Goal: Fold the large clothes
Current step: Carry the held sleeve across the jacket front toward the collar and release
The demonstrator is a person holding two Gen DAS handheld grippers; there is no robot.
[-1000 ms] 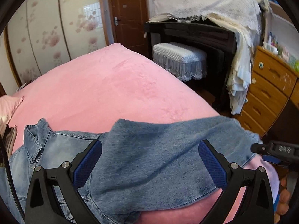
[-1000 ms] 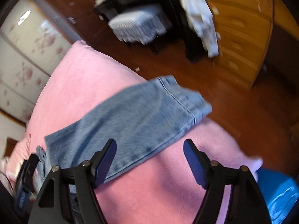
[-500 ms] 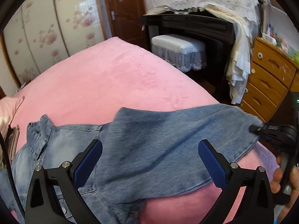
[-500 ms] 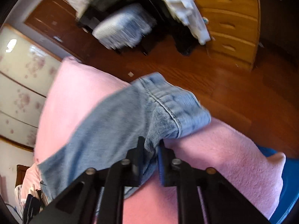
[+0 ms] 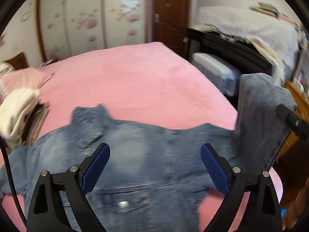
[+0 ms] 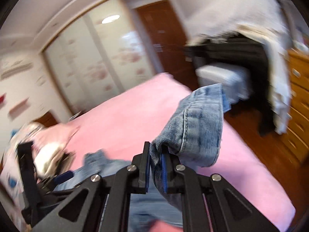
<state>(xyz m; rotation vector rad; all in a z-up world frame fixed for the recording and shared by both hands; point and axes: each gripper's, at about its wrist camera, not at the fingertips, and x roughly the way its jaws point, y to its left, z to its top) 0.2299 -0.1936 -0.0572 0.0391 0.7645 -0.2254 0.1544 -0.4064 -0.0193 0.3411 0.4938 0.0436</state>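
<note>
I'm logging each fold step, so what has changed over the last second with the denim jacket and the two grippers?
The right gripper closed on the sleeve cuff and lifted it off the pink bed, uncovering the denim jacket front. The left gripper stayed open above the jacket, gripping nothing.

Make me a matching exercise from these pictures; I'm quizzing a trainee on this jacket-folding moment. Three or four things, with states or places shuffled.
Things:
1. left claw
2. right claw
3. denim sleeve
4. pile of clothes

States or places:
A. lifted off the pink bed
B. open above the jacket body
C. at the bed's left side
D. shut on cloth

Pairs: 1-B, 2-D, 3-A, 4-C
</note>
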